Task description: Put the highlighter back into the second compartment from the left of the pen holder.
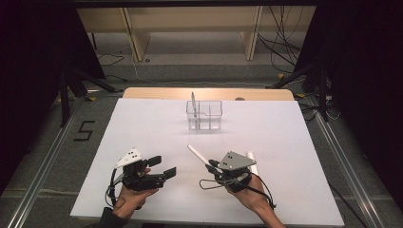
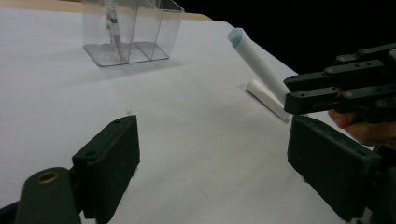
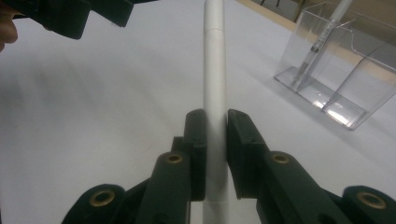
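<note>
Right claw [image 3: 215, 140] pinched on white pen [image 3: 215, 88] near its lower end, barrel running forward past the tips and raised off the table, likely to aim it at the clear holder [image 1: 204, 115] well ahead. One pen [image 1: 193, 102] stood there already. Second white pen [image 2: 267, 99] lay just beside the right claw. Left claw [image 1: 162, 166] spread, empty, off to the side, probably waiting
</note>
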{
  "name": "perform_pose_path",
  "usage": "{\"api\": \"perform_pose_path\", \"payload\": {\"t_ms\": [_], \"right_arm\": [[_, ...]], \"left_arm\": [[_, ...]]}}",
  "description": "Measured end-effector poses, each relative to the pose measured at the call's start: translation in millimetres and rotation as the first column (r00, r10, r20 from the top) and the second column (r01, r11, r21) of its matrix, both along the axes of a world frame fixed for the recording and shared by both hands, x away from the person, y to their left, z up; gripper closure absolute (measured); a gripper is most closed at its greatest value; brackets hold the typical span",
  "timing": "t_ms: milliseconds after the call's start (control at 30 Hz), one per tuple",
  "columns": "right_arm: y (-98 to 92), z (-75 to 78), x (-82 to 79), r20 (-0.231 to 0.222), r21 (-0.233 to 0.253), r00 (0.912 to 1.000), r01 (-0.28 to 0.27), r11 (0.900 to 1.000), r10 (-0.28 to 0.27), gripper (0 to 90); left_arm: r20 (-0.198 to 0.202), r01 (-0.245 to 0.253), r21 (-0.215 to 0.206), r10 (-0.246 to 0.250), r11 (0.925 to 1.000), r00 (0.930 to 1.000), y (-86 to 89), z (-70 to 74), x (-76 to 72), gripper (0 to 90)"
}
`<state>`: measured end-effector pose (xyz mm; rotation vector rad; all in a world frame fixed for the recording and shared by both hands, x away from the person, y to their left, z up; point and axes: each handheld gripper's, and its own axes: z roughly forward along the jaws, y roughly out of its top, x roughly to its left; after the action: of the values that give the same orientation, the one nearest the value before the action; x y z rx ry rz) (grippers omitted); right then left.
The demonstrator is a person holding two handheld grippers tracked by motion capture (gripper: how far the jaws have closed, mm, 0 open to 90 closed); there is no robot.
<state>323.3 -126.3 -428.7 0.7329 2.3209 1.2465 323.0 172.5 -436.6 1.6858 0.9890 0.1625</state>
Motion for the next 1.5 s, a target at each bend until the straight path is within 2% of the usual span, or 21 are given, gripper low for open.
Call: {"api": "perform_pose_path", "payload": {"t_ms": [67, 200, 333, 500, 800, 933, 1000, 1133, 1200, 1333, 1500], "right_arm": [[-1.3, 0.2, -1.5, 0.008, 0.007, 1.0, 0.004, 1.0, -0.004, 79.2], [-1.5, -0.2, -4.2, 0.021, 0.018, 0.9997, 0.01, 1.0, -0.01, 79.2], [-1.2, -0.2, -5.6, 0.038, 0.023, 0.9993, 0.007, 1.0, -0.008, 79.2], [-2.1, 1.7, -8.6, 0.054, 0.034, 0.9985, 0.01, 0.999, -0.012, 79.2], [-2.1, 3.6, -12.2, 0.067, 0.049, 0.9977, 0.012, 0.999, -0.015, 79.2], [0.2, 3.0, -13.6, 0.072, 0.05, 0.9974, 0.008, 0.999, -0.012, 79.2], [1.1, 2.7, -13.9, 0.074, 0.05, 0.9972, 0.007, 0.999, -0.011, 79.2], [0.7, 2.4, -14.3, 0.075, 0.054, 0.9971, 0.011, 0.998, -0.015, 79.2], [0.7, 2.2, -14.5, 0.079, 0.056, 0.9968, 0.012, 0.998, -0.016, 79.2], [0.6, 2.4, -14.8, 0.082, 0.057, 0.9965, 0.011, 0.998, -0.015, 79.2], [0.5, 2.5, -14.9, 0.086, 0.057, 0.9961, 0.014, 0.998, -0.019, 79.2]], "left_arm": [[-0.007, 0.011, -0.004, -0.011, 0.9999, 0.9999, -4.6, 2.1, 1.2, 16.7], [-0.047, 0.028, -0.048, -0.031, 0.9985, 0.9984, -12.8, 4.8, 6.4, 17.3], [-0.06, 0.053, -0.076, -0.058, 0.9956, 0.9965, -23.9, 9.6, 11.9, 18.0], [-0.103, 0.086, -0.15, -0.102, 0.985, 0.9894, -37.8, 14.8, 19.2, 18.7], [-0.155, 0.087, -0.19, -0.117, 0.9779, 0.9809, -52.0, 9.9, 25.4, 20.9], [-0.175, 0.095, -0.213, -0.134, 0.9725, 0.9755, -56.8, 6.7, 28.2, 21.8], [-0.184, 0.098, -0.229, -0.142, 0.9684, 0.9726, -59.1, 6.1, 29.6, 23.0], [-0.207, 0.095, -0.281, -0.157, 0.9551, 0.9658, -60.4, 6.7, 32.6, 27.2], [-0.214, 0.081, -0.301, -0.15, 0.9501, 0.9652, -59.6, 7.1, 34.1, 30.0], [-0.221, 0.073, -0.307, -0.146, 0.9489, 0.9643, -59.9, 6.4, 36.3, 35.7], [-0.233, 0.06, -0.332, -0.143, 0.9414, 0.9619, -60.6, 3.1, 38.4, 42.5]]}}
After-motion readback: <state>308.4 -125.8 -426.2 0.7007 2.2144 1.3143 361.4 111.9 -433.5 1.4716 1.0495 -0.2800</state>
